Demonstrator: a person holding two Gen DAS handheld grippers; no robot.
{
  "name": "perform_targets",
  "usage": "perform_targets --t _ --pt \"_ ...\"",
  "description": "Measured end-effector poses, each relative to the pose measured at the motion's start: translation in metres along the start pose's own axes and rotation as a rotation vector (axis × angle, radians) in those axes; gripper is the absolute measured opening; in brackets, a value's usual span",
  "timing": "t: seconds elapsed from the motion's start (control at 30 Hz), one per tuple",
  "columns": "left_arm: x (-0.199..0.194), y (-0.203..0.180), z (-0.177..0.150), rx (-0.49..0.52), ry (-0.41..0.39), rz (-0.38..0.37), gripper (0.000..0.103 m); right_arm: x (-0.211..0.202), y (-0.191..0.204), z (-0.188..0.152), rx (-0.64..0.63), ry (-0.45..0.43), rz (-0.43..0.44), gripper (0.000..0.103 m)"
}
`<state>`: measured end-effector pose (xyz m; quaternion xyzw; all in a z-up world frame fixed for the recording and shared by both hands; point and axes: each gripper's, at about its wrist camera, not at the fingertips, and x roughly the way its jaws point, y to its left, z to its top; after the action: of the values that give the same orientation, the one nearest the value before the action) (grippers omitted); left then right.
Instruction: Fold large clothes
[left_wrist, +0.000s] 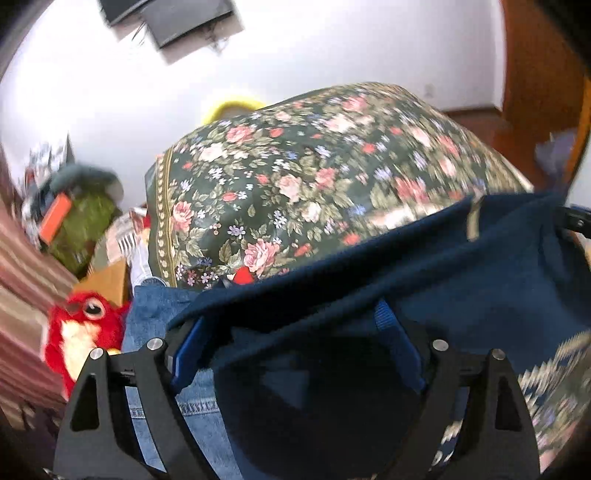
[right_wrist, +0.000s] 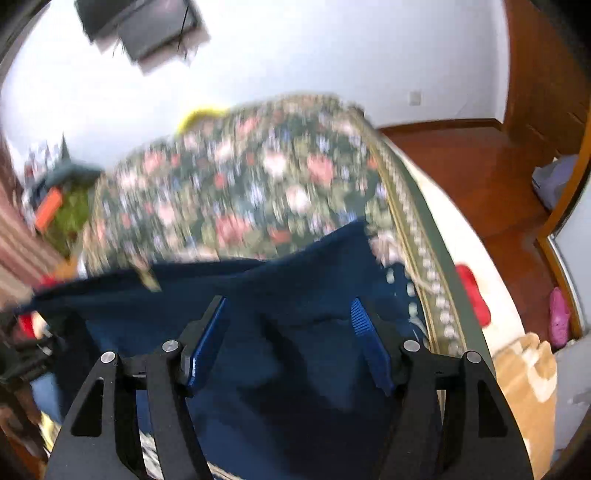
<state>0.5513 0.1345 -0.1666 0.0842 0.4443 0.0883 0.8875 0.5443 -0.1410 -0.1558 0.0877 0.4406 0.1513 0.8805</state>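
Note:
A large dark navy garment (left_wrist: 424, 266) lies stretched across the near part of a bed with a floral cover (left_wrist: 295, 173). My left gripper (left_wrist: 291, 314) stands open with its blue pads wide apart and the navy cloth lying between and over them. In the right wrist view the same navy garment (right_wrist: 303, 295) spreads under my right gripper (right_wrist: 290, 310), which is also open, its blue fingers (right_wrist: 207, 339) apart over the cloth. The floral cover (right_wrist: 240, 192) is blurred there. I cannot tell if either gripper touches the cloth.
Blue jeans (left_wrist: 162, 321) and a red plush toy (left_wrist: 81, 332) lie at the left of the bed. A cluttered heap (left_wrist: 74, 214) sits by the wall. Wooden floor (right_wrist: 480, 177), a red item (right_wrist: 472, 295), a pink shoe (right_wrist: 559, 321) and a cardboard box (right_wrist: 524, 376) lie right of the bed.

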Motion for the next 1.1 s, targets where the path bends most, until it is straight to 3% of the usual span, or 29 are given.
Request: perform_targets --t 0.13,0.3,0.5,0.7,0.73,0.8,0.9,1.1 --pt "-0.011 0.015 0.003 -0.118 -0.05 -0.021 0.087 -0.018 0.008 -0.001 0.039 -0.039 0.096 0.065" --pt "-0.023 0.025 -0.008 -0.137 -0.064 -0.03 0.088 -0.015 0.024 -0.027 -0.021 0.026 0.141 0.065" --pt "-0.03 0.018 -0.04 -0.107 -0.016 -0.141 0.09 -0.004 0.04 -0.06 -0.119 0.112 0.159 0.065" --pt "-0.022 0.001 -0.078 -0.069 0.053 -0.178 0.091 0.013 0.041 -0.089 -0.22 0.189 0.085 0.066" --pt "-0.018 -0.001 -0.085 -0.064 0.068 -0.179 0.091 0.012 0.038 -0.093 -0.237 0.185 0.075 0.071" --pt "-0.013 -0.004 -0.101 -0.052 0.082 -0.154 0.091 0.009 0.032 -0.098 -0.251 0.174 0.058 0.081" --pt "-0.01 -0.003 -0.118 -0.032 0.085 -0.095 0.094 0.005 0.021 -0.105 -0.271 0.168 0.051 0.082" --pt "-0.005 0.026 -0.148 -0.15 0.113 -0.147 0.097 -0.004 -0.002 -0.113 -0.242 0.163 -0.001 0.091"
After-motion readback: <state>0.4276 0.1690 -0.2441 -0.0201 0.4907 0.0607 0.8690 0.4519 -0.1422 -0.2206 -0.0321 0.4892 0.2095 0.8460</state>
